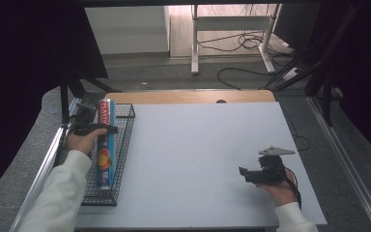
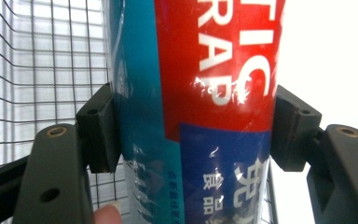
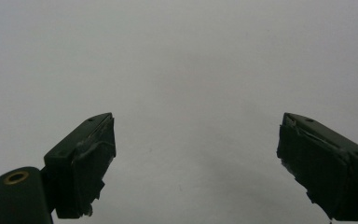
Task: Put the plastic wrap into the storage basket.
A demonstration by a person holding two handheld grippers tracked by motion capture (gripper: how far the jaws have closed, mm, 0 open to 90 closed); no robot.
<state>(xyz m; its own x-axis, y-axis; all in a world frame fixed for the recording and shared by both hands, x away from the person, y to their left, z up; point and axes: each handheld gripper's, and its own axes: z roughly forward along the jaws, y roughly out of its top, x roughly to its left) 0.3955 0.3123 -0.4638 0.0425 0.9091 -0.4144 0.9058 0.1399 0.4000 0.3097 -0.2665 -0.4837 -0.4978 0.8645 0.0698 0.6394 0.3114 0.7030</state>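
Big pale grey desk (image 1: 198,159) w/ a strip of wood showing along its far edge. On the person's left, a black wire basket (image 1: 121,145) sits at the desk's left edge, long side running away from the person. Lying in it lengthwise is a box of plastic wrap (image 1: 105,145), red at the far end, blue-teal nearer, w/ a fruit picture toward the near end.

Left hand-held gripper (image 1: 96,129) reaches in from the left side of the basket & is clamped across the box approx. a third of the way down from its far end. In the left gripper view the two black pads press on either side of the box (image 2: 196,112), basket mesh (image 2: 42,70) behind it.

Right hand-held gripper (image 1: 245,173) rests on the desk's right side, well apart from the basket, pointing left. Its jaws stand wide apart w/ nothing between them, just bare desk surface (image 3: 182,70) ahead.
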